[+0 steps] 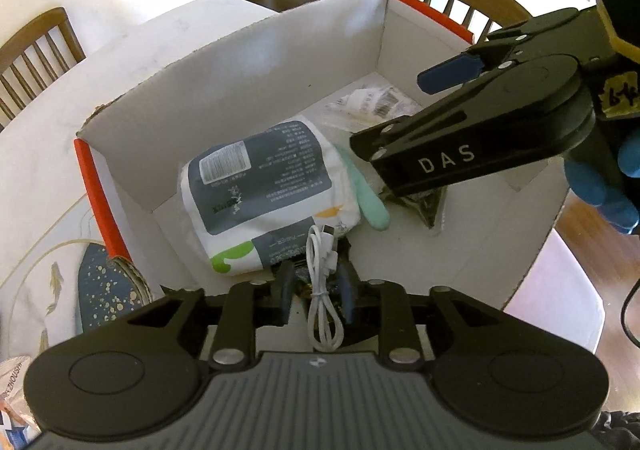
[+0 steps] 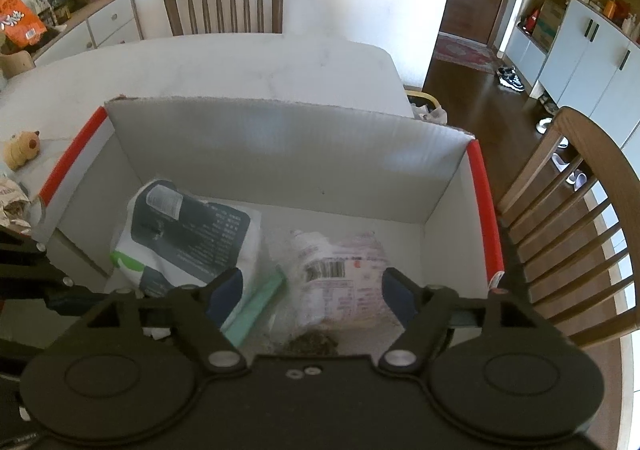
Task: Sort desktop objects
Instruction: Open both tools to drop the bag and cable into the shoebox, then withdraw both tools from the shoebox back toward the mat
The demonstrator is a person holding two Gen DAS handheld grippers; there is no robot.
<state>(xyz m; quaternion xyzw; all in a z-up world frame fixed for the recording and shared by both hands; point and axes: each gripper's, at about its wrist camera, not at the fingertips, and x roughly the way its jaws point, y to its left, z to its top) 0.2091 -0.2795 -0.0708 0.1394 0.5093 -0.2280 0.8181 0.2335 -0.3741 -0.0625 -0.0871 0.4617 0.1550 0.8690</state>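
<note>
left gripper (image 1: 314, 292): narrowly parted around white cable (image 1: 322, 290), contact with the pads unclear, over the box (image 1: 248, 62) at 6 o'clock | tissue pack (image 1: 260, 190): box centre-left | right gripper (image 2: 312, 290): wide apart, empty, above clear bag (image 2: 340, 270) | left view only: cable; right view only: plush toy (image 2: 22, 150) on desk (image 2: 240, 58), 9 o'clock

A white box (image 1: 256, 62) with red edges holds a white-and-grey pack (image 1: 260, 194), a white cable (image 1: 320, 270), a green thing (image 1: 368, 194), and maybe a crinkly bag (image 2: 340, 270).
</note>
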